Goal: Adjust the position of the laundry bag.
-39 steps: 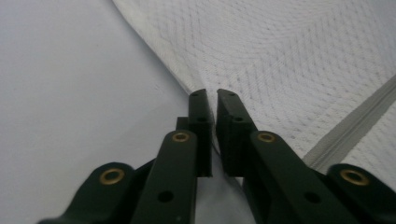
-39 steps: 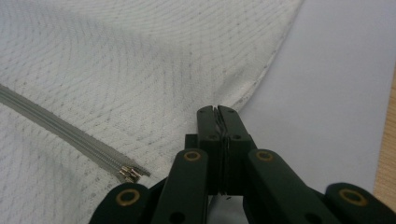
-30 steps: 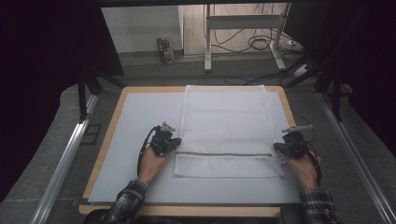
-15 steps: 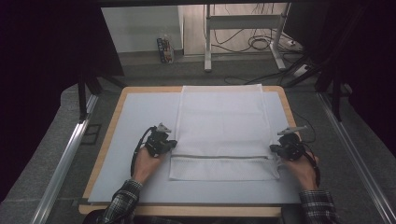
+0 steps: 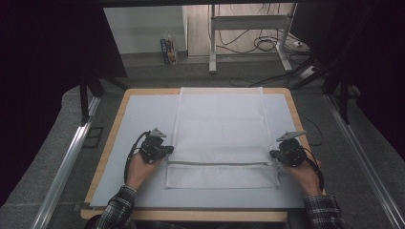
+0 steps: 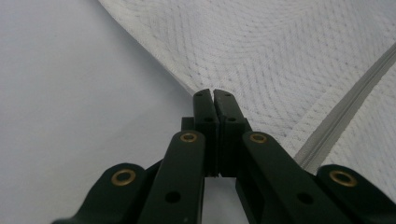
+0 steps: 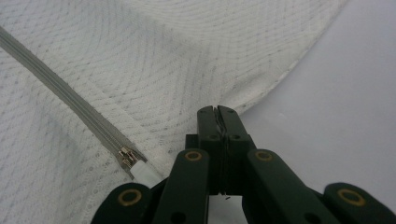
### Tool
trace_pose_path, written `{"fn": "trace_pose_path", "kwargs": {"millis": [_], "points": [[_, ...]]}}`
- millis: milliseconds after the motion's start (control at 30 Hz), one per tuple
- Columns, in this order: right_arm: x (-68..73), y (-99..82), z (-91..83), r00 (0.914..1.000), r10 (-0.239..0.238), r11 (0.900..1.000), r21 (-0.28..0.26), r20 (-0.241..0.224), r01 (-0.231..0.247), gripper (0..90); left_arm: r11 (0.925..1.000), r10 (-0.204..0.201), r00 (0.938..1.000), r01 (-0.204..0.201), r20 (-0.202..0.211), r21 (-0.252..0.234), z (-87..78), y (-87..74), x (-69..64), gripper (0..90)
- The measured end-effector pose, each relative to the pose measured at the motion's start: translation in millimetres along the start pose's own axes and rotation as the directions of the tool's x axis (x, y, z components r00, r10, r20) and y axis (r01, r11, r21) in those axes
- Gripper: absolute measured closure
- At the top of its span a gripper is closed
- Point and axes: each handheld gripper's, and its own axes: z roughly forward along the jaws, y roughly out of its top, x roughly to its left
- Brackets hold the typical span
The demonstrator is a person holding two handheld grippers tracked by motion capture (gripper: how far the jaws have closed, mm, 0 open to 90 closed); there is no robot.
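A white mesh bag (image 5: pixel 220 138) lies flat on the pale grey mat (image 5: pixel 138 119) that covers the wood-edged worktop (image 5: pixel 114 124). In the high view the bag sits at the mat's middle and runs from about 6 o'clock, close to the person, out to 12 o'clock at the far edge.

Nearest the person is a short, wider strip of the bag (image 5: pixel 222 176). A grey zip (image 5: pixel 217 163) crosses the bag from 9 o'clock to 3 o'clock just beyond that strip. Past the zip the long main panel lies smooth, a little see-through, with straight sides.

The left tool (image 5: pixel 168 150) is at the bag's 9 o'clock edge, level with the zip, and the left hand (image 5: pixel 138 169) grips it from 7 o'clock. In the left gripper view its jaws are pressed together, with the bag's hemmed edge (image 6: pixel 187 88) at their tips; whether cloth is pinched there I cannot tell. The weave (image 6: pixel 280 60) shows a fine honeycomb pattern, and the zip tape (image 6: pixel 345 100) runs off toward 2 o'clock.

The right tool (image 5: pixel 273 154) is at the bag's 3 o'clock edge, with the right hand (image 5: pixel 305 174) behind it at 5 o'clock. In the right gripper view its jaws are also together at the bag's edge. A small metal zip slider (image 7: pixel 126 157) with a white end tab (image 7: pixel 147 175) lies at 9 o'clock of the jaws, and the grey tape (image 7: pixel 60 100) leads off toward 10 o'clock.
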Motion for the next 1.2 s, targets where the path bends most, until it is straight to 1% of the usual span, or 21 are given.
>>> {"fn": "trace_pose_path", "kwargs": {"millis": [67,167,233,367,433,467,600,767,800,1000,1167,1200], "points": [[2.0,0.3,0.5,0.9999,-0.013,0.9999,0.003,-0.001,0.013,89.0,1.0000,0.000,1.0000,0.000,0.003,0.004,-1.6,-1.3,-0.6,89.6],[3.8,0.1,0.2,0.9998,-0.019,0.9998,0.003,-0.004,0.019,89.0,0.9999,0.007,1.0000,-0.007,0.000,0.009,-4.1,-2.9,-3.0,89.6],[4.9,-0.2,-0.4,0.9997,-0.023,0.9997,0.002,-0.008,0.023,89.1,0.9997,0.020,0.9998,-0.020,-0.004,0.017,-6.5,-3.9,-4.1,89.5],[8.7,-0.2,-1.3,0.9995,-0.029,0.9996,0.000,-0.014,0.029,89.0,0.9995,0.024,0.9997,-0.023,-0.010,0.021,-9.6,-6.7,-4.8,89.5],[10.3,0.0,-1.7,0.9990,-0.040,0.9992,0.000,-0.019,0.040,89.1,0.9995,0.025,0.9996,-0.024,-0.013,0.021,-10.5,-7.3,-5.0,89.6],[11.4,0.2,-1.9,0.9989,-0.041,0.9992,0.000,-0.022,0.041,89.1,0.9993,0.029,0.9994,-0.029,-0.016,0.023,-13.4,-8.6,-5.8,89.6],[14.4,0.7,-2.2,0.9985,-0.048,0.9989,-0.002,-0.028,0.048,89.1,0.9996,0.026,0.9994,-0.026,-0.023,0.015,-17.7,-10.9,-6.8,89.6],[21.1,1.7,-2.2,0.9971,-0.065,0.9979,0.000,-0.039,0.065,89.1,0.9996,0.022,0.9994,-0.021,-0.027,0.019,-22.8,-16.0,-5.2,89.6],[23.4,1.8,-2.1,0.9966,-0.070,0.9975,0.001,-0.043,0.070,89.1,0.9997,0.017,0.9995,-0.016,-0.027,0.016,-23.6,-17.0,-5.3,89.6],[29.2,1.5,-4.4,0.9953,-0.082,0.9966,-0.004,-0.052,0.082,89.0,0.9996,0.017,0.9993,-0.016,-0.033,0.025,-28.7,-22.9,-7.4,89.5],[38.4,1.2,-7.7,0.9926,-0.091,0.9958,-0.016,-0.080,0.090,89.1,0.9997,-0.003,0.9994,0.004,-0.035,0.022,-37.2,-31.7,-5.8,89.6],[38.4,1.2,-7.7,0.9926,-0.091,0.9958,-0.016,-0.080,0.090,89.1,0.9997,-0.003,0.9994,0.004,-0.035,0.022,-37.2,-31.7,-5.8,89.5]]}}
